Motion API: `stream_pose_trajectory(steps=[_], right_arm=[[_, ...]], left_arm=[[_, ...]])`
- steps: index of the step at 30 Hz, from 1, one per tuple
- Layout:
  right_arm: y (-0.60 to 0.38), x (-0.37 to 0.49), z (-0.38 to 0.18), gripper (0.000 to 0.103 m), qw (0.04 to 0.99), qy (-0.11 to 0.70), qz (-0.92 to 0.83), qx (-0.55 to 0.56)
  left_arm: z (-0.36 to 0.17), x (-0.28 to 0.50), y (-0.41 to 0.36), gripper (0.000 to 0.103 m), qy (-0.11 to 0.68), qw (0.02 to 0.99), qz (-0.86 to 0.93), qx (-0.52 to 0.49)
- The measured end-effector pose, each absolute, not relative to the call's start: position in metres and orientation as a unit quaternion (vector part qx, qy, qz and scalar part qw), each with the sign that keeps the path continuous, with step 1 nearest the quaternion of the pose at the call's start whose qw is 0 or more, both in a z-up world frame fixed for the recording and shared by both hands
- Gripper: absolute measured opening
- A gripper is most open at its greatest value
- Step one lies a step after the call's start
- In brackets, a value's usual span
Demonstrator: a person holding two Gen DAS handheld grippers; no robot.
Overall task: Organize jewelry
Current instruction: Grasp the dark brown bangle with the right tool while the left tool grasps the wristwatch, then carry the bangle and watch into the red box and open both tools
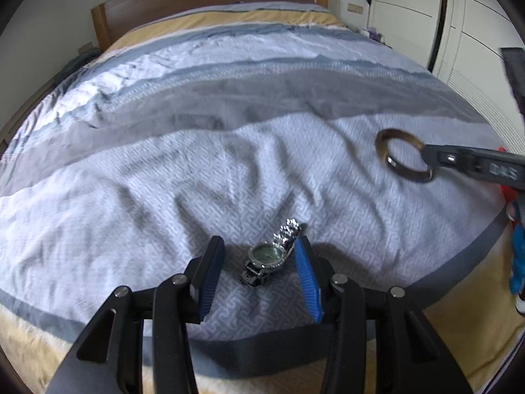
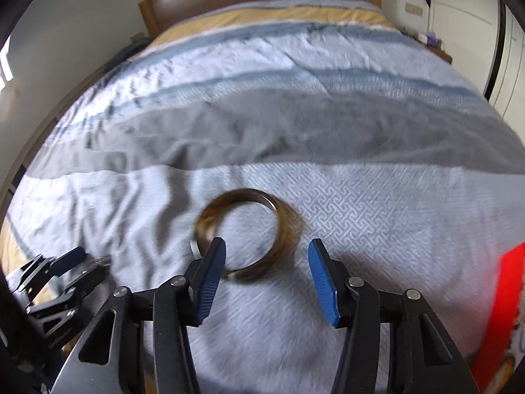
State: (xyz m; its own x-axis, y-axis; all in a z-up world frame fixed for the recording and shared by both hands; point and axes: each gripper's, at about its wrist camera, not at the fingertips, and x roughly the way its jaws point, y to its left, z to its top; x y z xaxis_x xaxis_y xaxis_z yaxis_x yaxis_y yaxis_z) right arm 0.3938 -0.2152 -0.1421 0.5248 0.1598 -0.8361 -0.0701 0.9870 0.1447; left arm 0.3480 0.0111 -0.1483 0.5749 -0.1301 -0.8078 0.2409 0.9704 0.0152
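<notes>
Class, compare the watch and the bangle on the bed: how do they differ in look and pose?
The watch is silver metal with a green dial and linked strap; the bangle is a plain brown ring. The watch lies curled on its side; the bangle lies flat. Both rest on the bedspread, each between open gripper fingers.

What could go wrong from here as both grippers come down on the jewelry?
The bangle lies on soft, wrinkled bedding; the right gripper has one finger over its rim, so closing may tip or flick it rather than clamp it. The watch sits off-centre by the left gripper's right finger, so its band could slip out.
</notes>
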Motion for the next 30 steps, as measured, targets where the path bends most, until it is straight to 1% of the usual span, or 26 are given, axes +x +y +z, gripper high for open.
stream_pose_trajectory(steps=[2,3,4,6,7,8,14,20,24,30], right_arm=[[-0.215,0.4,-0.152,0.045,0.869,0.488,0.065,0.047],[-0.214,0.403,-0.156,0.041,0.869,0.488,0.065,0.044],[-0.212,0.405,-0.158,0.039,0.87,0.487,0.066,0.039],[-0.208,0.407,-0.162,0.024,0.871,0.485,0.072,0.028],[-0.206,0.408,-0.163,0.019,0.872,0.484,0.076,0.022],[-0.206,0.407,-0.162,0.011,0.872,0.483,0.079,0.023],[-0.215,0.392,-0.15,0.009,0.879,0.466,0.096,0.039],[-0.231,0.36,-0.115,0.009,0.893,0.437,0.095,0.052],[-0.251,0.334,-0.083,0.009,0.905,0.414,0.082,0.06],[-0.305,0.286,-0.04,0.009,0.918,0.388,0.045,0.065]], left_arm=[[-0.154,0.348,0.009,0.041,0.448,0.884,-0.118,0.067],[-0.155,0.347,0.007,0.041,0.447,0.883,-0.124,0.07],[-0.157,0.347,0.005,0.034,0.445,0.883,-0.129,0.073],[-0.16,0.347,0.001,0.022,0.447,0.88,-0.139,0.076],[-0.16,0.347,0.0,0.022,0.447,0.88,-0.141,0.077],[-0.159,0.347,0.0,0.022,0.446,0.88,-0.142,0.077],[-0.148,0.341,0.003,0.022,0.443,0.884,-0.138,0.053],[-0.121,0.327,-0.012,0.022,0.425,0.892,-0.143,0.051],[-0.095,0.313,-0.035,0.022,0.409,0.896,-0.167,0.047],[-0.058,0.287,-0.089,0.022,0.389,0.894,-0.218,0.037]])
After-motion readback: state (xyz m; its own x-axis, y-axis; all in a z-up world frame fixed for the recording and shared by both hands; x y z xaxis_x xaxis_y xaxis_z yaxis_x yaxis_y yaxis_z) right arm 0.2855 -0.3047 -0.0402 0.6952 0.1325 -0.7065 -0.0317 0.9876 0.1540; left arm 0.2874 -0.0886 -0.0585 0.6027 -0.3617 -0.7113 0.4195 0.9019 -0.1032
